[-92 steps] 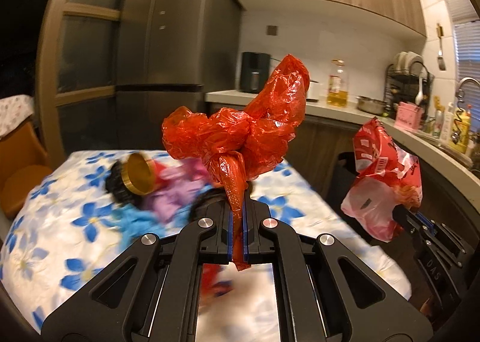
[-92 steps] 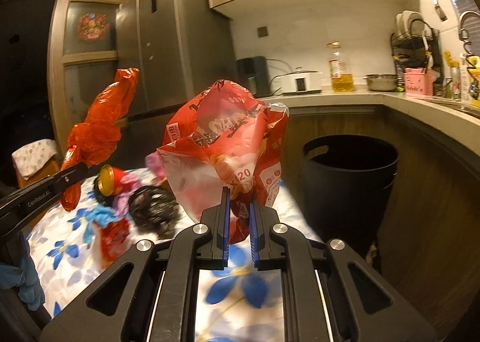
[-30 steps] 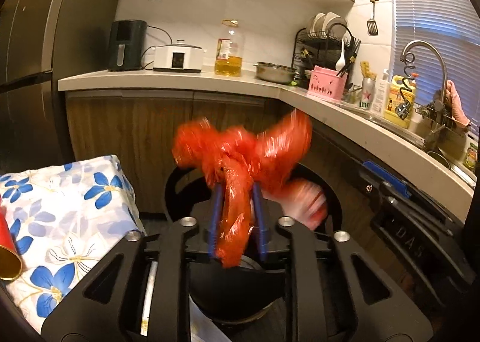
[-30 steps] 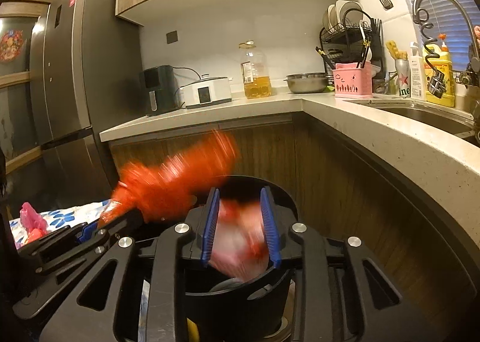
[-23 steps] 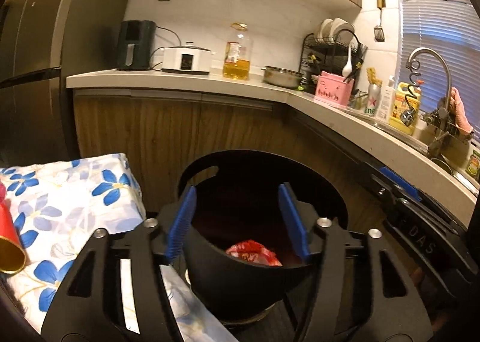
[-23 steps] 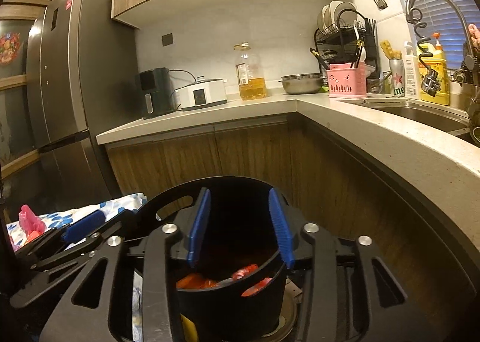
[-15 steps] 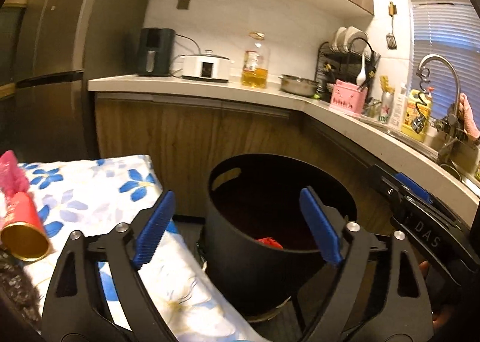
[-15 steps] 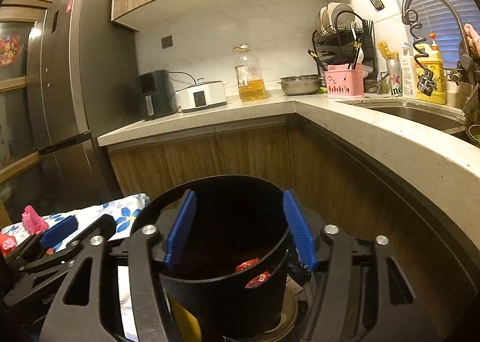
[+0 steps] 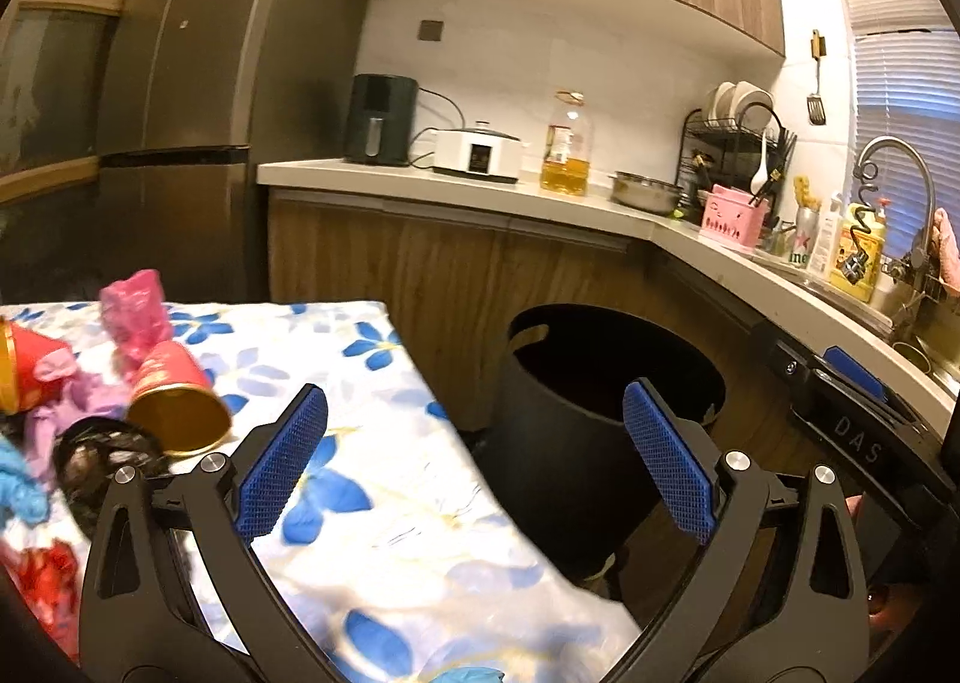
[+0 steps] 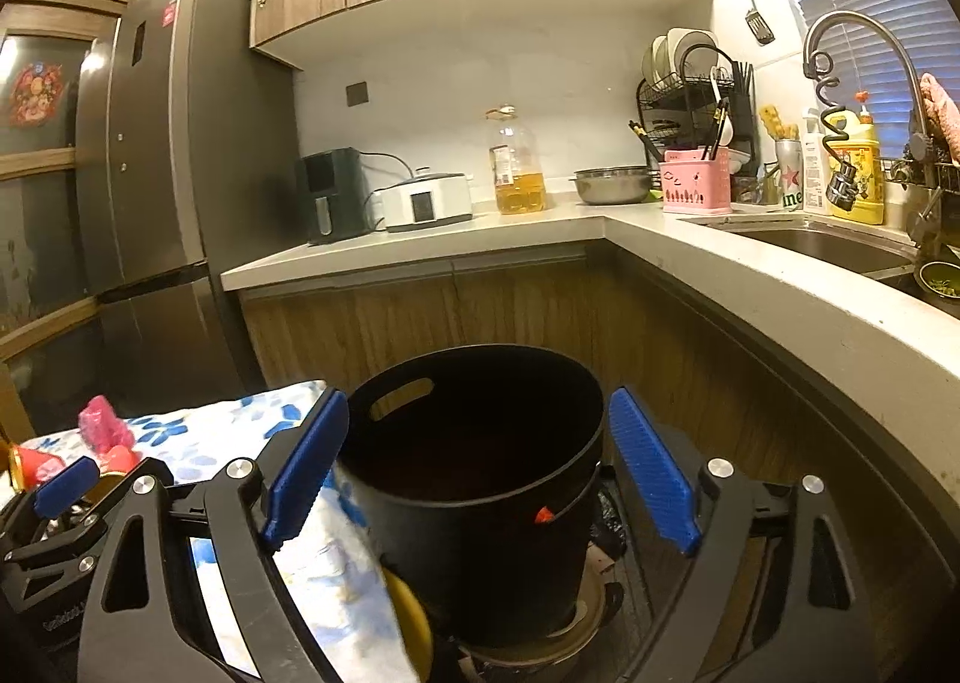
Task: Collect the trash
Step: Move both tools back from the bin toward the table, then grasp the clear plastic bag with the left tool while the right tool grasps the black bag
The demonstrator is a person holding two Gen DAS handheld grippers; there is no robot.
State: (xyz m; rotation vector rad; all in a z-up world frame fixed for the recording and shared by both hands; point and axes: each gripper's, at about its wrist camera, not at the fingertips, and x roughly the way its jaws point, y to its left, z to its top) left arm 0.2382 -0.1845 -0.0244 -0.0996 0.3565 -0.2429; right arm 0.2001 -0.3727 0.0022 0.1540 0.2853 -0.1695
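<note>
The black trash bin (image 9: 576, 443) stands on the floor between the table and the cabinets; its inside is dark. My left gripper (image 9: 474, 461) has its jaws opening wide with nothing between them, over the table's edge left of the bin. My right gripper (image 10: 480, 470) is also opening and empty, its pads framing the bin (image 10: 480, 443). On the flowered tablecloth (image 9: 372, 503) lie a red paper cup with gold lining (image 9: 177, 407), a pink bag (image 9: 135, 311), a black crumpled bag (image 9: 102, 455) and a red wrapper (image 9: 48, 581).
The L-shaped counter (image 10: 750, 275) wraps behind and to the right of the bin, with a sink (image 10: 828, 245), a dish rack and an oil bottle on it. The fridge (image 9: 180, 113) stands at the left. A second red cup (image 9: 24, 371) lies at the table's far left.
Both grippers let go of their red bags over the bin and spread their jaws. The left view has since swung left, bringing the table's trash back into sight.
</note>
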